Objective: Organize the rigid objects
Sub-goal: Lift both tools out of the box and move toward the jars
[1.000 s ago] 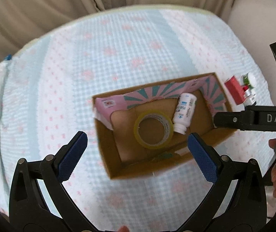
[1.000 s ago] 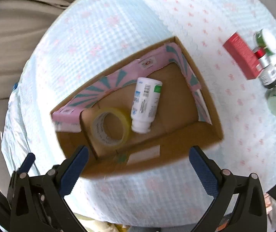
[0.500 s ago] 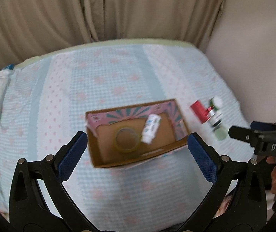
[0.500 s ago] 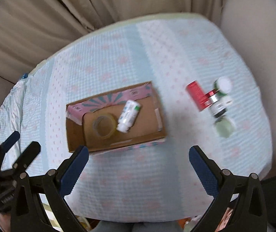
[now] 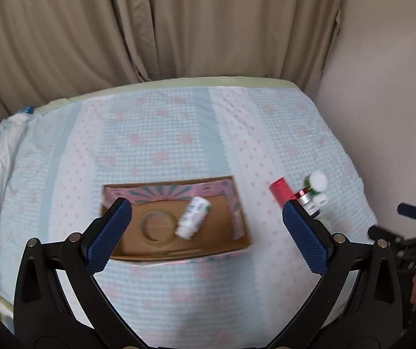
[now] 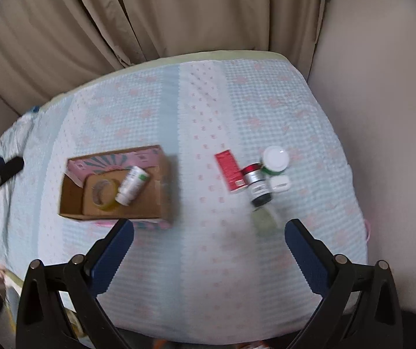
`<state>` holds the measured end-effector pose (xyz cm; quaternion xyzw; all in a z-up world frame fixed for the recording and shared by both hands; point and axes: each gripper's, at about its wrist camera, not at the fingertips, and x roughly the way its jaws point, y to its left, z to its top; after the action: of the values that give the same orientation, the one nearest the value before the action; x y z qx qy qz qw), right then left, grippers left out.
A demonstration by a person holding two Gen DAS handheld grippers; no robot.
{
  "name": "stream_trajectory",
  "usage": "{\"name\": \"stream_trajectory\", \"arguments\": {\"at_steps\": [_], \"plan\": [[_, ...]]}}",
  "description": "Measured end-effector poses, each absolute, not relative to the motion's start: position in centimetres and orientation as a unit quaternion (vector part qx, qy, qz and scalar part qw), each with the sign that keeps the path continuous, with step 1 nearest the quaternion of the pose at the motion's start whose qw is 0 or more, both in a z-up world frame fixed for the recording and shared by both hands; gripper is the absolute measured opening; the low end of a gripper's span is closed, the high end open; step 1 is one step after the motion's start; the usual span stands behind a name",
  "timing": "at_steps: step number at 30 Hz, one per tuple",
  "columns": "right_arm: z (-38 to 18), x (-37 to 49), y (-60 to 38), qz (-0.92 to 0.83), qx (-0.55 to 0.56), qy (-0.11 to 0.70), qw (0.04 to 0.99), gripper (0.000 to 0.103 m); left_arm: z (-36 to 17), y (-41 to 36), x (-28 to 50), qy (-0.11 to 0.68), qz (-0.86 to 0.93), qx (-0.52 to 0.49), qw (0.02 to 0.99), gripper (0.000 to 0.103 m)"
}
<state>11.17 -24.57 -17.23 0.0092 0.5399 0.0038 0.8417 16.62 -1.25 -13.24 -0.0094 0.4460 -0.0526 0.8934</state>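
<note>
Both of our hand-held grippers have pulled back and up since a second ago, so the cardboard box [image 5: 175,221] that filled the views then now sits small and well ahead of us on the bench [image 5: 178,145], which is covered in a pale blue cloth with pink flowers.

We see the left hand-held gripper [image 5: 208,232] with its blue-padded fingers [image 5: 107,237] spread wide and nothing between them. From it, the box lies ahead, between the fingers and a little toward the left one. Inside the box a roll of clear tape [image 5: 157,226] lies flat, and just to its right a white pill bottle [image 5: 193,217] lies on its side, cap end away from us.

Our right hand-held gripper [image 6: 209,257] is likewise wide and empty. From it, the box [image 6: 114,186] sits ahead and to the left, while a loose cluster sits ahead and slightly right: a red carton [image 6: 228,170], a dark bottle with a red cap [image 6: 256,183] touching its right side, a green jar with a white lid [image 6: 275,160] beyond that, a small white case [image 6: 279,184] just beside the bottle, and a pale green blurred thing [image 6: 263,218] nearest us that we cannot make out.

A beige curtain [image 6: 178,14] hangs behind the bench.
</note>
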Motion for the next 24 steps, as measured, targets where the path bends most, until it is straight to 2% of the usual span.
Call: {"name": "stream_trajectory", "arguments": {"at_steps": [6,10,24], "plan": [[-19.8,13.1,-30.2,0.029,-0.016,0.548,0.836,0.103,-15.4,-7.9,19.4,0.462,-0.008,-0.021,0.886,0.103],[-22.1,14.4,-33.0,0.041,-0.023,0.563,0.825,0.103,-17.0,-11.5,21.2,0.472,0.016,0.011,0.881,0.103],[-31.3,18.8,-36.9,0.042,0.002,0.615,0.788,0.103,-30.7,-19.0,30.5,0.616,-0.048,-0.073,0.783,0.103]]}}
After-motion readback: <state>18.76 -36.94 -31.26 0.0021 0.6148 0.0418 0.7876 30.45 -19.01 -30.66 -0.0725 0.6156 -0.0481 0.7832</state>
